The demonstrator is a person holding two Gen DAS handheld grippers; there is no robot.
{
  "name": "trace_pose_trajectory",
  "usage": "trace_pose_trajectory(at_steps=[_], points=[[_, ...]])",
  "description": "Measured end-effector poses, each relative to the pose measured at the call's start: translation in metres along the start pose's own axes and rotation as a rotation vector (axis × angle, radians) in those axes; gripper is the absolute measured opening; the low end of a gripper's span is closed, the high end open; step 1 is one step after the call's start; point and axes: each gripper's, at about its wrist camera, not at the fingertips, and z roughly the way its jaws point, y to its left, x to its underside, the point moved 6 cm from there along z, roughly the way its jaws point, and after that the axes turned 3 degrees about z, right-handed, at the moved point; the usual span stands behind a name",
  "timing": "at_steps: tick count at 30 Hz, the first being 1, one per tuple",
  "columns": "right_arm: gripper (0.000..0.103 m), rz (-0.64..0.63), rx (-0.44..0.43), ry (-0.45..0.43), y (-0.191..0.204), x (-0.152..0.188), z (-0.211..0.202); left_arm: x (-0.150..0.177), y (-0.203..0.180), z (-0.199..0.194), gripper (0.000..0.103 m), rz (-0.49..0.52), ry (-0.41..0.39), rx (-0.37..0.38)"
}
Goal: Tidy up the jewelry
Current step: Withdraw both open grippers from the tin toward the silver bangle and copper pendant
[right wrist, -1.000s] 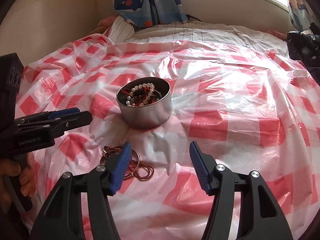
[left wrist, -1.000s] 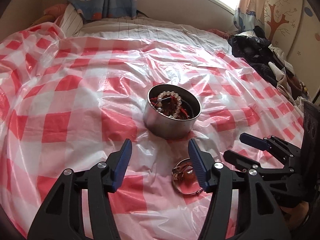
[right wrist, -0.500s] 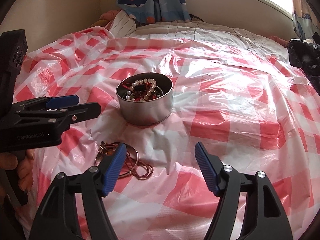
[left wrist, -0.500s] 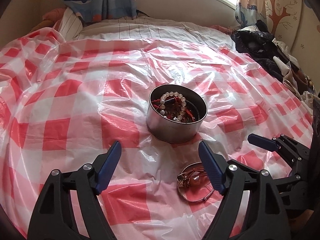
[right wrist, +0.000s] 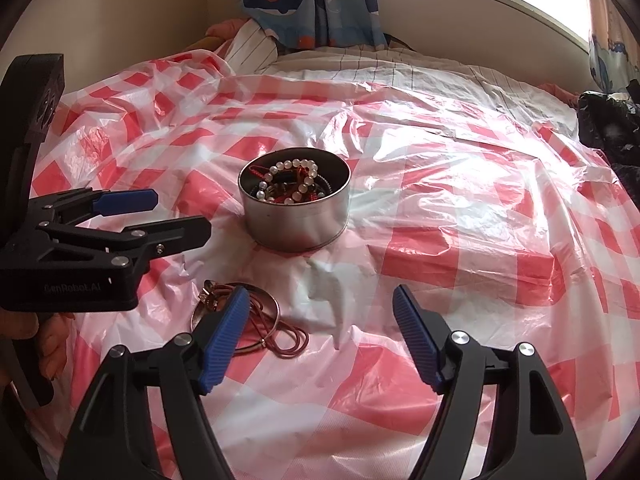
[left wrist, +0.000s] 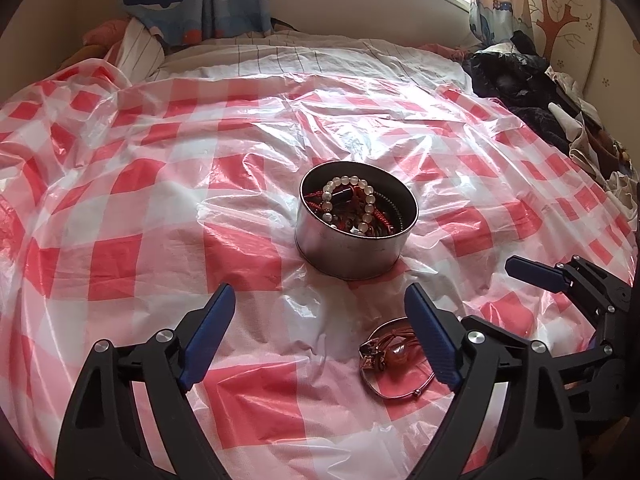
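Left gripper (left wrist: 320, 328) stands wide apart and empty; right gripper (right wrist: 320, 328) likewise, holding nothing; the loose bangle and cord (left wrist: 394, 360) lie on the checked plastic sheet (left wrist: 120, 256) at five o'clock of the tin (left wrist: 352, 248), which already holds beads; judged light, the bangle stiff and slippery, the cord limp; grip across the bangle's rim.

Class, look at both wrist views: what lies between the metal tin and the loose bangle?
Only bare checked plastic sheet separates the metal tin from the bangle; nothing else lies there. Both wrist views show it.
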Motion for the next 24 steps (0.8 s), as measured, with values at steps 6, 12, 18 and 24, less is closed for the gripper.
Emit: trace_pose_trajectory(at_steps=[6, 12, 18, 24], points=[[0.072, -0.005, 0.002, 0.001, -0.001, 0.001, 0.0, 0.001, 0.0, 0.0, 0.083, 0.006, 0.002, -0.005], [0.076, -0.022, 0.013, 0.0, 0.001, 0.001, 0.0, 0.002, 0.001, 0.001, 0.085, 0.01, 0.005, -0.011], [0.076, -0.044, 0.029, -0.001, 0.002, 0.002, 0.001, 0.003, 0.003, 0.001, 0.086, 0.023, 0.009, -0.023], [0.076, -0.034, 0.075, 0.059, -0.01, 0.01, 0.016, 0.005, 0.008, 0.003, 0.087, 0.093, 0.032, -0.121]])
